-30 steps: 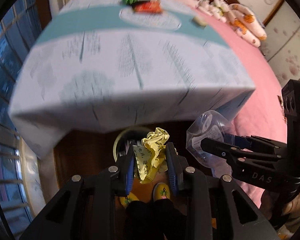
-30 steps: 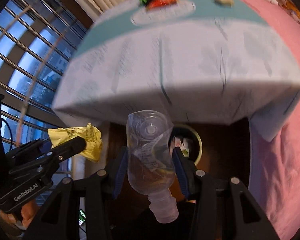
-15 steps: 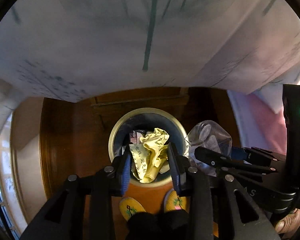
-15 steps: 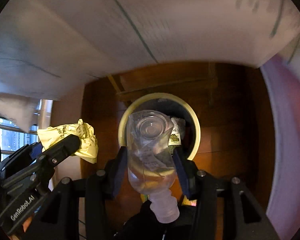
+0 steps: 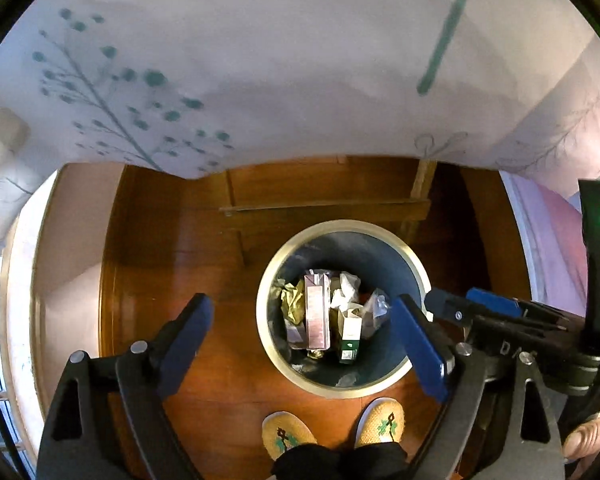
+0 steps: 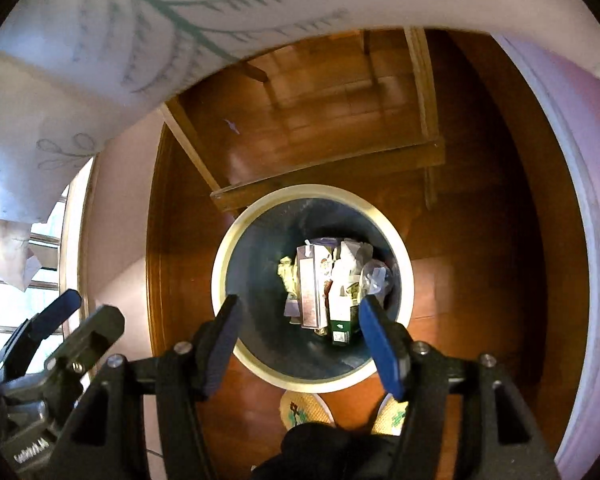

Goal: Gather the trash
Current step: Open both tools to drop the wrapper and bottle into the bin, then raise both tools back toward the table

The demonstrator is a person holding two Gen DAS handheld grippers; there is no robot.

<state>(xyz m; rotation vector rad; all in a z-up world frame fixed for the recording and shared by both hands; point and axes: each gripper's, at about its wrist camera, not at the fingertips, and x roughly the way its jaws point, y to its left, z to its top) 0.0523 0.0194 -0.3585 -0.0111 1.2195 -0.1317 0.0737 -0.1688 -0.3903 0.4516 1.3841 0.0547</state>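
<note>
Step in hand: the drop into the bin. We hold both tools over the round waste bin [image 5: 416, 268], which stands on the wooden floor [image 5: 172, 240] under the edge of the printed tablecloth [image 5: 260, 60], just beyond our slippers [image 5: 288, 434].

Left gripper [image 5: 306, 344]: blue pads spread wide apart, nothing between them, touching nothing. Its far pad hangs over the bin's right rim, the near pad over bare floor to the left.

Right gripper [image 6: 300, 338]: pads likewise spread wide, empty, both poised above the bin's near rim.

Trash: all seen items lie inside the bin. These include a tall pink carton [image 5: 316, 312], a white-and-green carton [image 5: 350, 334], crumpled yellow paper [image 5: 292, 302] and clear plastic [image 6: 374, 276] at the right.

Next move, in our judgement: lift both tools clear of the bin and go looking for further litter. None shows on the visible floor, and the tabletop is out of sight.
</note>
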